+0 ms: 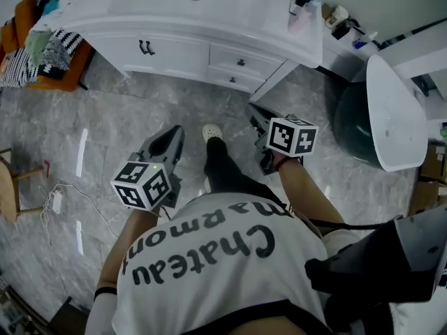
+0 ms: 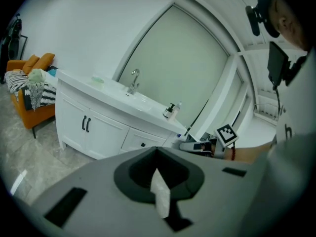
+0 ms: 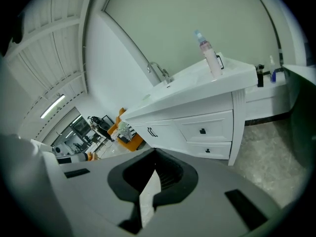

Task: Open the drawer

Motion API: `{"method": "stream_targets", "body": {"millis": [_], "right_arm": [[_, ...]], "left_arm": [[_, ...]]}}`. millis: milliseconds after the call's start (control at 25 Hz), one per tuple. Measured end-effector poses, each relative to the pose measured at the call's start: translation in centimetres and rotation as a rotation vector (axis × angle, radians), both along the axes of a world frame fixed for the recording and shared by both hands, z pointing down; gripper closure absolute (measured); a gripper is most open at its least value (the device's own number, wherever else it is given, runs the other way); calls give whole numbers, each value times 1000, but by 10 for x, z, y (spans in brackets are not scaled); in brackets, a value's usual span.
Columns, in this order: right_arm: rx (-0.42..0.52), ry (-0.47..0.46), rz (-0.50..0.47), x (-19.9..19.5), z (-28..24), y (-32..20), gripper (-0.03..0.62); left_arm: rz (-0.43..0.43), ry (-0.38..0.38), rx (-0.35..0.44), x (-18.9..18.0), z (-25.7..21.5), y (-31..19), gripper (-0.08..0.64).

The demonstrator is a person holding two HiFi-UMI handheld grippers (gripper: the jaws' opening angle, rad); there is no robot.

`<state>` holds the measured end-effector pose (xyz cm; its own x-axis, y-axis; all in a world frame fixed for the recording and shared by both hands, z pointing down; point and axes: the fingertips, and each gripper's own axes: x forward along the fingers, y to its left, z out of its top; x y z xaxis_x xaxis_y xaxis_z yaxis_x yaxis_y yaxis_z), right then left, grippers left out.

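Observation:
The white vanity (image 1: pixel 174 19) stands across the grey floor from me, with two small drawers stacked at its right end. The upper drawer (image 1: pixel 241 62) (image 3: pixel 205 127) and the lower drawer (image 1: pixel 234 80) (image 3: pixel 211 149) each carry a dark knob, and both look closed. The left gripper view shows the upper drawer (image 2: pixel 142 143) partly behind my jaws. My left gripper (image 1: pixel 174 132) (image 2: pixel 157 149) and my right gripper (image 1: pixel 255 110) (image 3: pixel 155 152) hang over the floor well short of the vanity. Both have their jaws together, holding nothing.
Double cabinet doors (image 1: pixel 145 47) with dark handles sit left of the drawers. A pump bottle (image 1: pixel 304 9) stands on the counter. An orange chair piled with cloths (image 1: pixel 42 44) is at far left, a white rounded fixture (image 1: pixel 394 114) and dark bin (image 1: pixel 353 124) at right. A cable (image 1: pixel 59 197) lies on the floor.

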<state>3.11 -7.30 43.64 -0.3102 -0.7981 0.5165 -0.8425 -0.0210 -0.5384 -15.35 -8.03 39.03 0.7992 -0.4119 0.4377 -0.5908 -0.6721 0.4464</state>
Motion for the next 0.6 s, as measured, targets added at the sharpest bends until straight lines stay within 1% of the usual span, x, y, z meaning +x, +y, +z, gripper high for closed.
{"method": "stream_targets", "body": {"millis": [120,320,440,600], "right_arm": [[-13,15,31,7,7,-11,584],[-43,15,43,23,17,-33,584],[-61,11,48,33,26,-49,584],[-85,13,46,41,44,-72,584]], "left_arm": [[12,-20,-10,4,8,-10,552],[23,-19,-23,22,12,-38,552],[19,-18,-49,31,18,-52,552],[29,-40,-88,44,32,-69,551]]}}
